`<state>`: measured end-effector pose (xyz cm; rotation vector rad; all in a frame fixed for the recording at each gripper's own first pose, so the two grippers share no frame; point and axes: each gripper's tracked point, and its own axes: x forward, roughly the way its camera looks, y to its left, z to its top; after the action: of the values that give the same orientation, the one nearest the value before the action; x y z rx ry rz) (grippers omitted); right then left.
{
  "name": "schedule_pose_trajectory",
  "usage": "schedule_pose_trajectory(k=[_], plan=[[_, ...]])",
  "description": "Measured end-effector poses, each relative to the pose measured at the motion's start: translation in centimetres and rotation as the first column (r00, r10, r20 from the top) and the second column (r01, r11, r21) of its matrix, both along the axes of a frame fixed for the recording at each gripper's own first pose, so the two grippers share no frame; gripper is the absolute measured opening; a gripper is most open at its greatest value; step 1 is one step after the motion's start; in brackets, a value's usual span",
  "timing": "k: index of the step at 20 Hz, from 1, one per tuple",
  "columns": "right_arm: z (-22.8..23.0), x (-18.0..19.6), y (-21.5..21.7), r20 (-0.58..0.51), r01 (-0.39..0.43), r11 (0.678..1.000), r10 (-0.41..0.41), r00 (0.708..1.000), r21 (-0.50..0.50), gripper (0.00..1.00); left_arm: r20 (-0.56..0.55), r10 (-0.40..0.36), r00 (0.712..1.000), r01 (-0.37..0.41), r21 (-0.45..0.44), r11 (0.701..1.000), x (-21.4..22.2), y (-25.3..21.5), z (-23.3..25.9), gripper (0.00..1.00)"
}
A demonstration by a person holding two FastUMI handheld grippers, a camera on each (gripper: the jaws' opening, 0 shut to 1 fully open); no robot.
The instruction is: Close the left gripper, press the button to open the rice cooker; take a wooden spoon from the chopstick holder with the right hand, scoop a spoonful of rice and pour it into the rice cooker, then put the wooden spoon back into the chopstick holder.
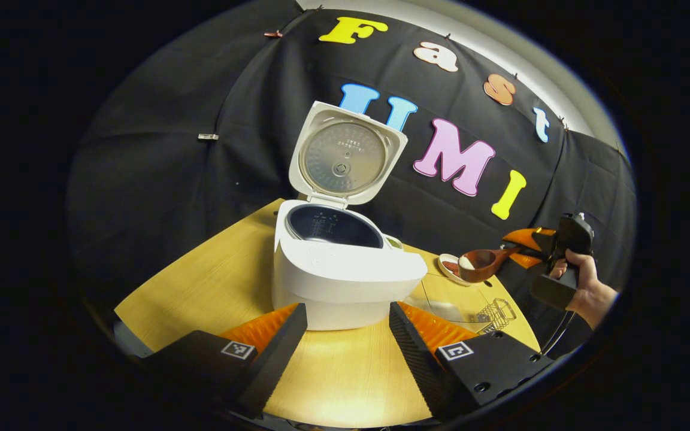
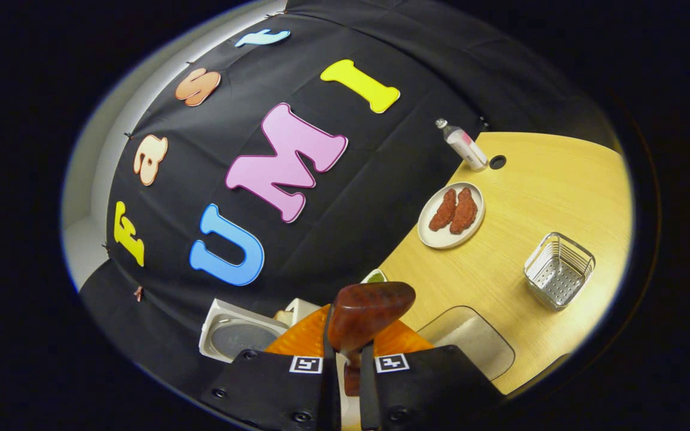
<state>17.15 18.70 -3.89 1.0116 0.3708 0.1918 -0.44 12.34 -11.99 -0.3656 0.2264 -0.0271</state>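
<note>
Wooden table (image 1: pixel 213 281) carries the rice cooker (image 1: pixel 345 269) at centre of left gripper view, lid (image 1: pixel 345 155) up at 12 o'clock, inner pot visible. Left gripper (image 1: pixel 348 335) at 6, jaws wide apart, holding nothing, cooker base between fingers. Right gripper (image 2: pixel 345 365) w/ jaws clamped on wooden spoon (image 1: pixel 483 263), rice in bowl, at 3. In right gripper view: chopstick holder (image 2: pixel 559 270) at 3, plate (image 2: pixel 448 239) at 1.

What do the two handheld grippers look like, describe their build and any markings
Left gripper: two blocky bodies, each carrying a square black-and-white tag, with ridged finger faces. Right gripper: the same tags and round screw holes. Seen from the left gripper view, it has a dark pistol-style handle and a trailing dark cable.
</note>
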Motion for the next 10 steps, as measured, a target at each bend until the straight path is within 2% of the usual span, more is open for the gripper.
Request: schedule_pose_trajectory(k=[7,10], plan=[[5.6,1.5,7.4,0.052,-0.097,0.994,0.095,0.994,0.044,0.17,0.004,0.071,0.997,-0.071,-0.066,0.995,-0.8,2.6,0.2,0.95],[6.6,1.8,11.0,0.056,-0.128,0.989,0.124,0.991,0.071,0.17,0.014,0.143,0.990,-0.142,-0.089,0.986,-1.2,5.6,0.3,0.95]])
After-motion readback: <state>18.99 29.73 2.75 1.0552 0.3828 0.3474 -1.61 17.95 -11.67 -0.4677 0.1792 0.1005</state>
